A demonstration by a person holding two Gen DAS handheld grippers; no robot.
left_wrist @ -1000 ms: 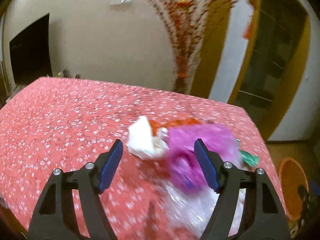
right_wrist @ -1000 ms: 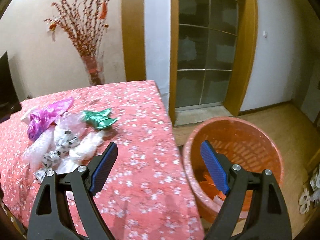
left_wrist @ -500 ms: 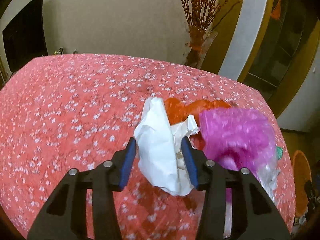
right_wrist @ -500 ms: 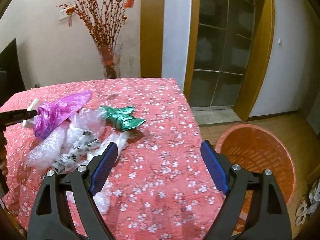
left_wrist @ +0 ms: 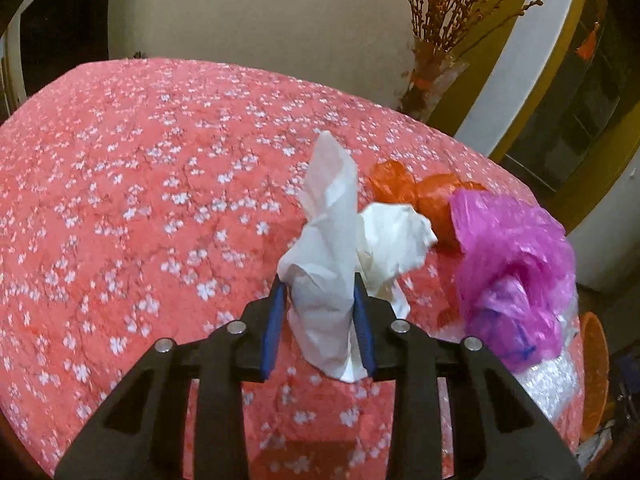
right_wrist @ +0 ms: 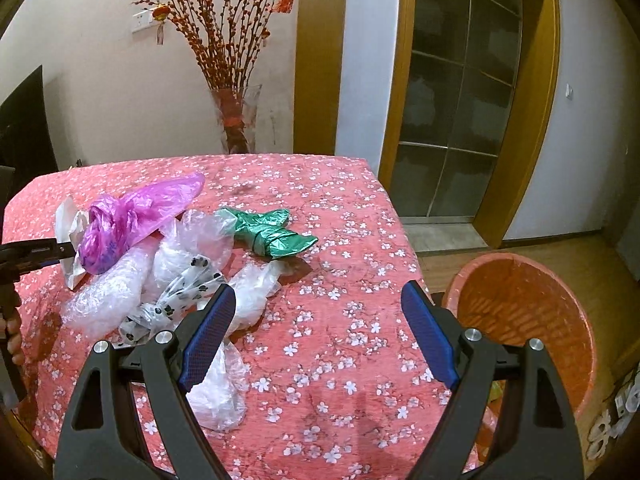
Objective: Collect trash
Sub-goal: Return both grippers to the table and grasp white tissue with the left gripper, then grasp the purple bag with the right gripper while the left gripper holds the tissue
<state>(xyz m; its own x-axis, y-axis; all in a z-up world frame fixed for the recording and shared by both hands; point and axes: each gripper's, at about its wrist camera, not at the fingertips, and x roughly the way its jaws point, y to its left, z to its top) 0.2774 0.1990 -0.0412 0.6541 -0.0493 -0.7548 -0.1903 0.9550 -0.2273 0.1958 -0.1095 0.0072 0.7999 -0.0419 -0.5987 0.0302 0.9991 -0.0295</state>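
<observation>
Left tongs [left_wrist: 320, 292] closing around white tissue [left_wrist: 328, 264].

The right half of the floral tablecloth [right_wrist: 344, 280] is left bare toward the orange bin [right_wrist: 532, 320], while the left is crowded by plastic bags [right_wrist: 168, 264].

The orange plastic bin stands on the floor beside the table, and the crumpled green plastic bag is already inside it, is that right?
Not quite. The orange plastic bin does stand on the floor beside the table, but the crumpled green plastic bag still lies on the flowered tablecloth, next to the clear wrappers. The right wrist view shows it.
</observation>
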